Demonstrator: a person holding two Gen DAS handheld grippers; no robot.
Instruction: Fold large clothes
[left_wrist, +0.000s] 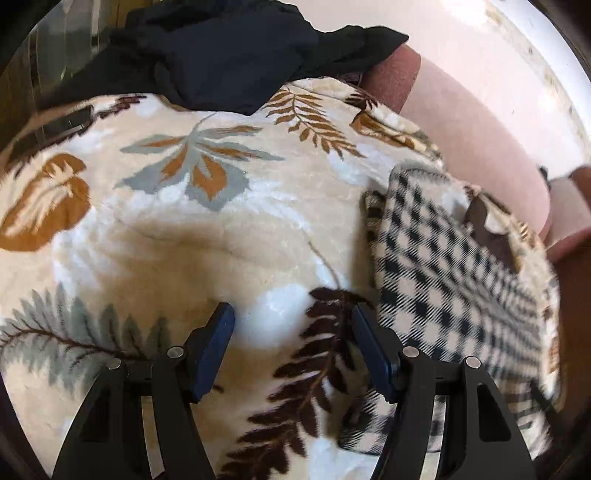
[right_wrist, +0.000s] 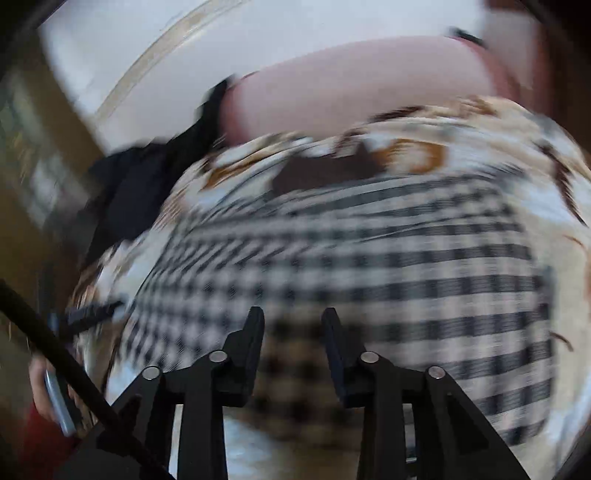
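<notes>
Risk: folded checked garment (left_wrist: 443, 266) could slump if nudged | left tool (left_wrist: 293, 321) parted, empty | right tool (right_wrist: 292, 321) parted, empty, above it | dark garment (left_wrist: 221, 55) upper frame unfolded

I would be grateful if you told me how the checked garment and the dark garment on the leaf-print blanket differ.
The checked garment has a black-and-cream check; the dark garment is plain, near black. The checked garment lies flat in a neat folded shape, while the dark garment sits crumpled in a heap. The checked garment is close to the left gripper; the dark garment lies at the blanket's far edge. Both rest on the leaf-print blanket.
</notes>
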